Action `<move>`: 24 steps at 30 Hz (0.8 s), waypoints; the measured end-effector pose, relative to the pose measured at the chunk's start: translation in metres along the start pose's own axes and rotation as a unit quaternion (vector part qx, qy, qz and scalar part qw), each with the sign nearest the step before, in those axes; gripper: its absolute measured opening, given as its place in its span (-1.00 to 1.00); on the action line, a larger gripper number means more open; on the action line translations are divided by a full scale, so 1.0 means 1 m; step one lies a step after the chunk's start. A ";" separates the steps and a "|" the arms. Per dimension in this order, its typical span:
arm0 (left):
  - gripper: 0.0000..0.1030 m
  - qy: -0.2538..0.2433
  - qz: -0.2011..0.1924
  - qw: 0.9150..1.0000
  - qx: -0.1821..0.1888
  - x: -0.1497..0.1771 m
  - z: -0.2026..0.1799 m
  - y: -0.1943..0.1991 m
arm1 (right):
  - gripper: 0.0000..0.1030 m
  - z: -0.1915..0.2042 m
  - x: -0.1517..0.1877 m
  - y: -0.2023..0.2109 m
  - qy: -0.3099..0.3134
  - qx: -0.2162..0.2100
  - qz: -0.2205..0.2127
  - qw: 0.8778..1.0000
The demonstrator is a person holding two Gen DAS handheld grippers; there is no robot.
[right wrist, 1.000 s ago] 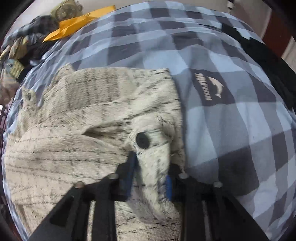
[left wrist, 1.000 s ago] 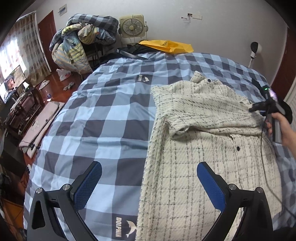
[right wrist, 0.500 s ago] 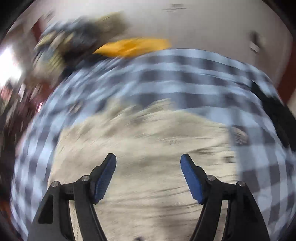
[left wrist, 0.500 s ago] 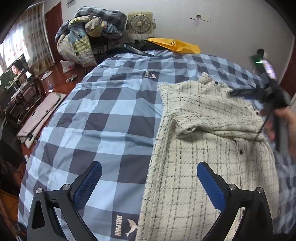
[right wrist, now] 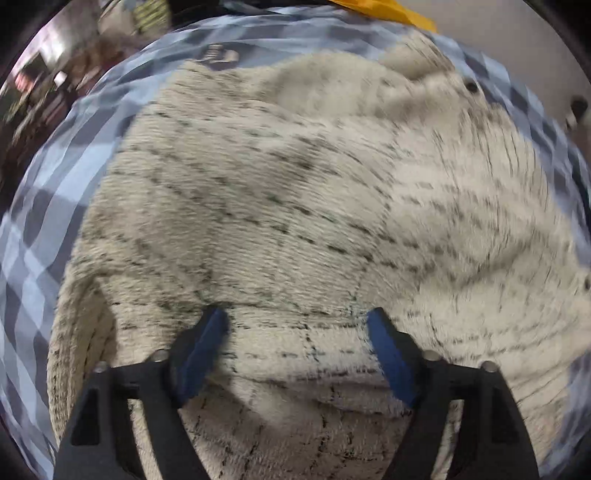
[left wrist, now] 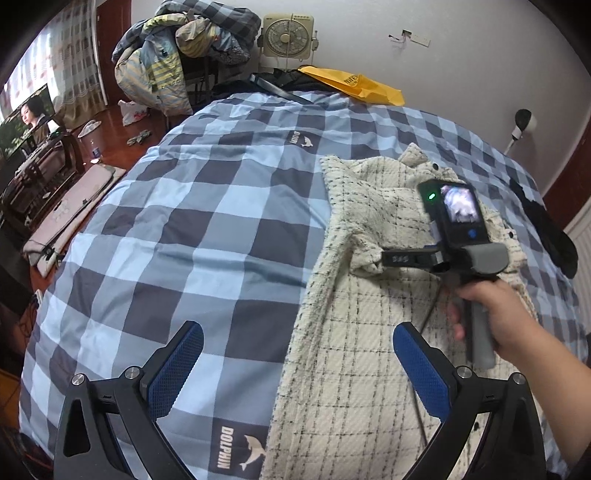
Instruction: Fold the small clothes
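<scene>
A cream shirt with thin black checks (left wrist: 354,332) lies on the blue checked bedspread (left wrist: 207,236), its near sleeve folded in over the body. My left gripper (left wrist: 295,362) is open and empty, low over the shirt's left edge. My right gripper (right wrist: 297,325) is open, its fingertips (right wrist: 210,325) at the cuff edge of the folded sleeve (right wrist: 258,206). In the left wrist view the right gripper (left wrist: 388,257) points left at that cuff, held by a hand (left wrist: 491,314).
A yellow bag (left wrist: 358,88) and a box fan (left wrist: 288,35) sit at the bed's far end. A heap of bedding (left wrist: 177,48) stands far left. Dark clothing (left wrist: 550,229) lies at the bed's right edge. A TV (left wrist: 26,118) is on the left.
My right gripper let go of the right sleeve, opened, swung left across the shirt and came down at the folded sleeve's cuff. The left gripper stayed open and shifted slightly.
</scene>
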State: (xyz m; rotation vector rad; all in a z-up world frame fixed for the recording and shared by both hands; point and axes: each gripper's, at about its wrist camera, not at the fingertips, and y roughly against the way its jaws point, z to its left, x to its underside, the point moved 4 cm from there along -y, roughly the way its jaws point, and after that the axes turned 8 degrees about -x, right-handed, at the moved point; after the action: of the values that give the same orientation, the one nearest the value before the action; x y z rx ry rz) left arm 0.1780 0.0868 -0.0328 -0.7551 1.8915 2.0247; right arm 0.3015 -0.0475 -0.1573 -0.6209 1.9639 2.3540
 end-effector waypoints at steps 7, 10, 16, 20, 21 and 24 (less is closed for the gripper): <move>1.00 -0.022 0.003 1.000 -0.013 0.003 -0.014 -0.012 | 0.56 -0.034 0.025 0.127 -0.096 -0.093 -0.121 0.984; 1.00 -0.039 0.005 0.999 -0.011 0.001 -0.027 -0.017 | 0.56 -0.055 0.071 0.172 -0.146 -0.087 -0.114 0.979; 1.00 -0.074 0.000 0.997 -0.006 -0.026 -0.064 -0.033 | 0.57 -0.100 0.154 0.193 -0.229 -0.061 -0.125 0.963; 1.00 -0.084 0.015 0.996 0.012 -0.066 -0.093 -0.064 | 0.57 -0.111 0.144 0.166 -0.267 -0.090 -0.101 0.954; 1.00 -0.084 0.017 0.996 0.016 -0.076 -0.100 -0.073 | 0.57 -0.113 0.141 0.161 -0.275 -0.104 -0.094 0.951; 1.00 -0.078 0.018 0.997 0.007 -0.110 -0.114 -0.105 | 0.57 -0.113 0.138 0.159 -0.291 -0.121 -0.102 0.944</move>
State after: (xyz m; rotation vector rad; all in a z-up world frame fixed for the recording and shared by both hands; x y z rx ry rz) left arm 0.3461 0.0037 -0.0636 -0.5456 1.8412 2.0261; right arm 0.1657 -0.2212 -0.0648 -0.0919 1.3096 2.3058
